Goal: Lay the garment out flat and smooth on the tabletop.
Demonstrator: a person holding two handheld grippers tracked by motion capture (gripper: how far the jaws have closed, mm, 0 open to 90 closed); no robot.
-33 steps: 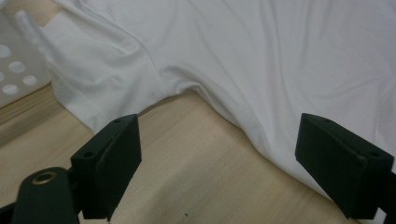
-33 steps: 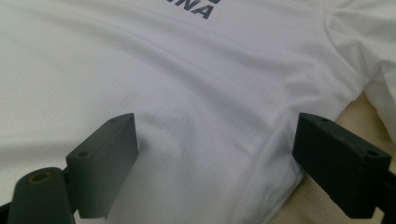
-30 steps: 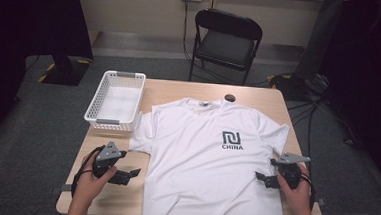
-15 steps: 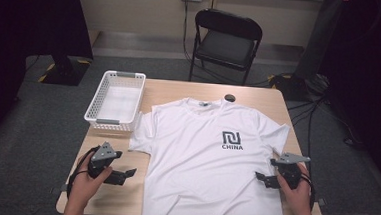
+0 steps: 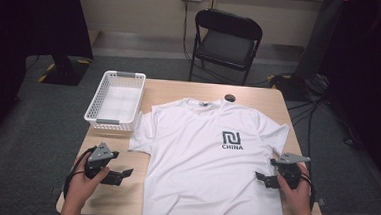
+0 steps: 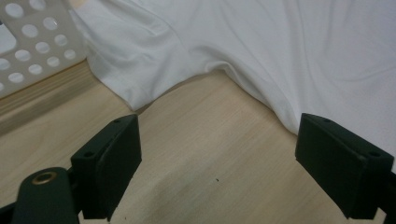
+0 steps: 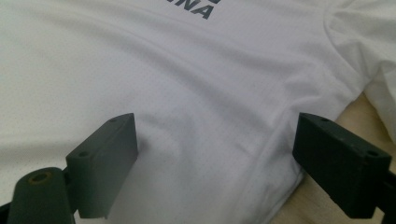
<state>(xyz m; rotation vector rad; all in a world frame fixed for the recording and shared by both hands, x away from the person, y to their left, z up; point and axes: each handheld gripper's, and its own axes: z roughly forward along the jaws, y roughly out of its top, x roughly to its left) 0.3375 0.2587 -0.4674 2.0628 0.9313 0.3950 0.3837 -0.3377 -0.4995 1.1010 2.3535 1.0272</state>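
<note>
A white T-shirt (image 5: 210,159) with a dark "CHINA" logo lies spread flat on the wooden table (image 5: 169,88), collar toward the far edge. My left gripper (image 5: 119,176) rests on bare wood just left of the shirt's side, below its left sleeve (image 6: 135,60). It is open, with only table between the jaws (image 6: 212,172). My right gripper (image 5: 263,178) sits over the shirt's right edge. Its jaws stand wide apart above the fabric (image 7: 205,116), holding nothing.
A white perforated basket (image 5: 115,101) stands at the table's left, its side also close in the left gripper view (image 6: 32,42). A small black round object (image 5: 229,97) lies beyond the collar. A black folding chair (image 5: 225,39) stands behind the table.
My left gripper has shifted slightly left and toward the near edge. The right gripper and the shirt stay as they were.
</note>
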